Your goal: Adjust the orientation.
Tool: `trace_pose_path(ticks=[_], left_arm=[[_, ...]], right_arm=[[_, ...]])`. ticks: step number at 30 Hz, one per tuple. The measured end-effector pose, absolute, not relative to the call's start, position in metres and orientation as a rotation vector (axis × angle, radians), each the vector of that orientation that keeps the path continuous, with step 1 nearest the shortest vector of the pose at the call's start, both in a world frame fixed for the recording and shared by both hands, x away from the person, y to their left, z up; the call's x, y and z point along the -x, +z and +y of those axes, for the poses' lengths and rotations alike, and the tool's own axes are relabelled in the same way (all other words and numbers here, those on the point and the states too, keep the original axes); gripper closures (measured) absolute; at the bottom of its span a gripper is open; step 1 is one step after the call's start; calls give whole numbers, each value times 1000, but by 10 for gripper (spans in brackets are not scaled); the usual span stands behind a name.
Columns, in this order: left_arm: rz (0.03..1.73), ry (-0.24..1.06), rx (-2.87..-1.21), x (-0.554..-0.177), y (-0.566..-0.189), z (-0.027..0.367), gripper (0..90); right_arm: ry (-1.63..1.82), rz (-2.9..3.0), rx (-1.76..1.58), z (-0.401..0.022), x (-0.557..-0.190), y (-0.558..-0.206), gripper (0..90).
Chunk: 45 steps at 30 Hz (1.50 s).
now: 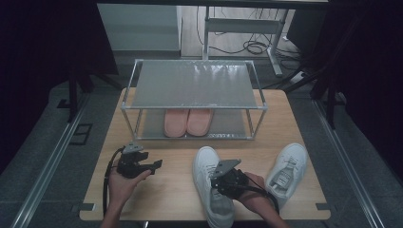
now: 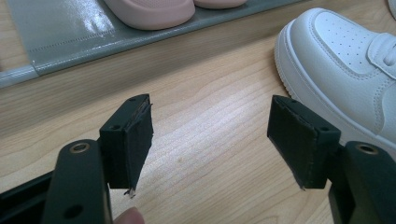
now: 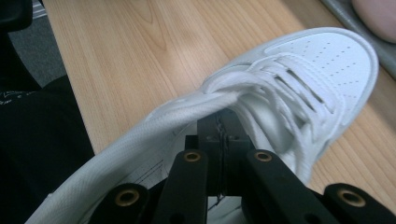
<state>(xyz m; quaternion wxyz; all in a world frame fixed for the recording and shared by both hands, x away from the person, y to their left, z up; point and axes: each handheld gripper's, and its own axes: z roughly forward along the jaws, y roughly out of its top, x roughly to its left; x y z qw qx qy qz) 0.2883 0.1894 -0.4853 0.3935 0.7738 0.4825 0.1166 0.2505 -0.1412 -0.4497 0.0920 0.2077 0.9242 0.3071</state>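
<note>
A left hand-held gripper (image 1: 154, 165) is held low over the bare wooden bench (image 1: 180, 190), its jaws spread wide with nothing between them, as the left gripper view makes plain. Toward the middle, a white sneaker (image 1: 211, 183) lies near the front edge of the bench, toe pointing toward a two-tier shoe rack (image 1: 194, 108). The right hand-held gripper (image 3: 223, 133) is seen with its jaws pressed together on the edge of the shoe's opening beside the laces, the collar being pinched and pulled out of shape. On the rack's lower shelf, a pair of pink slippers (image 1: 188, 121) is parked side by side, while the upper shelf is left bare. Farther right, a second white sneaker (image 1: 286, 172) rests apart on the bench, untouched and angled toward the corner. The step in hand is judged to be the securing of the first sneaker for transfer to the rack. The next move would call for the shoe to be lifted clear of the bench and carried forward to a free shelf, with the grip kept firm so the soft collar is not let slip.
</note>
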Motion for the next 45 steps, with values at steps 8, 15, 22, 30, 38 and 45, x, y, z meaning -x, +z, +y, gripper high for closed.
trace_pose_path(ticks=[8,15,22,30,38,45], left_arm=[[1225,290,-1964,-288,-486,188,316],[1219,286,-1976,-289,-488,187,316],[1221,286,-1971,-289,-487,186,316],[1215,282,-1984,-289,-488,183,316],[1217,287,-1979,-288,-487,183,316],[1220,282,-1980,-289,-488,183,316]], right_arm=[[1020,2697,-663,-159,-254,-437,893],[1064,2642,-713,-182,-262,-429,891],[1039,2648,-788,-208,-258,-439,891],[1067,2713,-754,-226,-224,-452,893],[1079,2749,-688,-212,-211,-459,900],[1085,2733,-698,-205,-211,-459,900]])
